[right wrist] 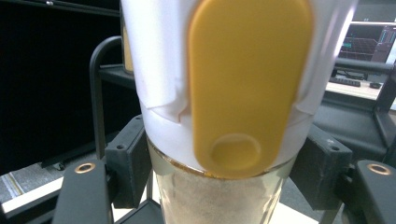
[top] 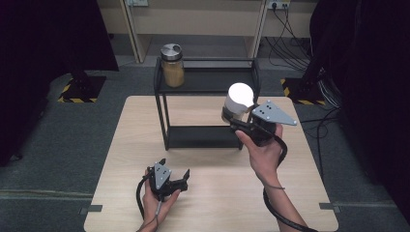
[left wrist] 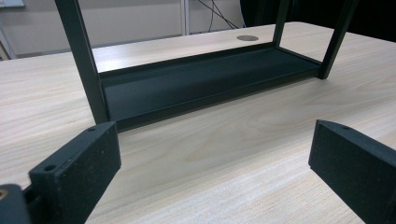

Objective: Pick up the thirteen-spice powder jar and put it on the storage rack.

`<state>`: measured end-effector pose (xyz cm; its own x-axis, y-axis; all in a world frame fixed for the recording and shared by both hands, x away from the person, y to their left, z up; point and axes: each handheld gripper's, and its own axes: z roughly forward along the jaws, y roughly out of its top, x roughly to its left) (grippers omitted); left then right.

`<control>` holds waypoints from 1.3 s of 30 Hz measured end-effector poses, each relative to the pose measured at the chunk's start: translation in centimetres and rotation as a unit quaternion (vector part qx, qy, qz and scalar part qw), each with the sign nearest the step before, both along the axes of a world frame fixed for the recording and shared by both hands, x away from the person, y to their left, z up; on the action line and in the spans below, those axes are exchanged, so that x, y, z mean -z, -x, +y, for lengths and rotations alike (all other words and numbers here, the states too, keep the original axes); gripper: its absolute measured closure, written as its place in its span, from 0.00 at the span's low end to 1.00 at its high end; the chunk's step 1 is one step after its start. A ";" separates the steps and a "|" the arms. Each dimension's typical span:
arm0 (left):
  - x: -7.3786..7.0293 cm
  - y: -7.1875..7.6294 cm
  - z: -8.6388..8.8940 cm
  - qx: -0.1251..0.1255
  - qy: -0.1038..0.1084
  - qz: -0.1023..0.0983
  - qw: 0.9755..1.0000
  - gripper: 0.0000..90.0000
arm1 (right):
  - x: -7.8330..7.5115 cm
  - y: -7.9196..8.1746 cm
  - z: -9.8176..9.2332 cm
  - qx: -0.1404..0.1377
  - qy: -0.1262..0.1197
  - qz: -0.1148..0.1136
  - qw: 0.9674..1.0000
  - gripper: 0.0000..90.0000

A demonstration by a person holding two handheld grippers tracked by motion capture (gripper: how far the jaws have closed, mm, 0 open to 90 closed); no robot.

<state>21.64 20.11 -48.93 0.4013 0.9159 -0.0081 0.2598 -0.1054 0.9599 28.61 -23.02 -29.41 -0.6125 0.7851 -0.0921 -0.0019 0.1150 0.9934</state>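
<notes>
A: The jar (right wrist: 224, 196) in the right tongs (right wrist: 219, 177) has a white lid with a yellow flap, and pale sandy powder behind clear glass.

B: The jar at eleven o'clock (top: 172, 65) holds tan filling under a silver lid. The shelf rack (top: 208, 82) is black, the table (top: 212, 193) light wood grain, and the left tongs (top: 169, 180) black.
</notes>
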 end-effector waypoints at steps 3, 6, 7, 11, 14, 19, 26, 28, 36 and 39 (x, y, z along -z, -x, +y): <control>0.0 0.0 0.0 0.000 0.000 0.000 1.000 0.02 | -0.6 0.0 0.0 -0.001 0.000 -0.003 1.000 0.34; 0.0 0.0 0.0 -0.001 0.000 0.000 1.000 0.02 | -1.3 0.1 0.1 -0.001 0.001 -0.011 1.000 0.34; 0.0 0.0 0.0 -0.001 0.000 0.000 1.000 0.02 | -1.6 0.1 0.2 -0.001 0.002 -0.013 1.000 0.34; 0.0 0.0 0.0 0.000 0.000 0.001 1.000 0.02 | -2.8 0.0 0.5 0.000 0.004 -0.019 1.000 0.34; 0.0 0.0 0.0 -0.001 0.001 0.001 1.000 0.02 | -3.5 -0.2 0.7 0.002 0.003 -0.024 1.000 0.34; 0.0 0.0 0.0 0.000 0.001 0.001 1.000 0.02 | -4.9 -1.0 1.1 0.009 0.001 -0.028 1.000 0.34; 0.0 -0.1 0.0 0.001 0.001 0.001 1.000 0.02 | -6.3 -2.6 1.6 0.029 -0.003 -0.022 0.999 0.34; 0.0 -0.1 0.0 0.001 0.001 0.002 1.000 0.02 | -6.6 -3.0 1.6 0.034 -0.005 -0.019 0.999 0.34; 0.0 -0.1 0.1 0.001 0.004 0.003 1.000 0.02 | -7.2 -5.3 1.9 0.053 -0.001 -0.001 0.999 0.34; 0.0 -0.1 0.0 0.002 0.001 0.001 1.000 0.02 | -7.4 -6.3 1.9 0.053 -0.004 0.017 0.998 0.34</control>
<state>21.74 20.14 -48.93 0.4047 0.9144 -0.0113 0.2611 -0.1037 0.9597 34.95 -21.11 -22.03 -0.5292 0.8459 -0.0667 0.0428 0.1051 0.9935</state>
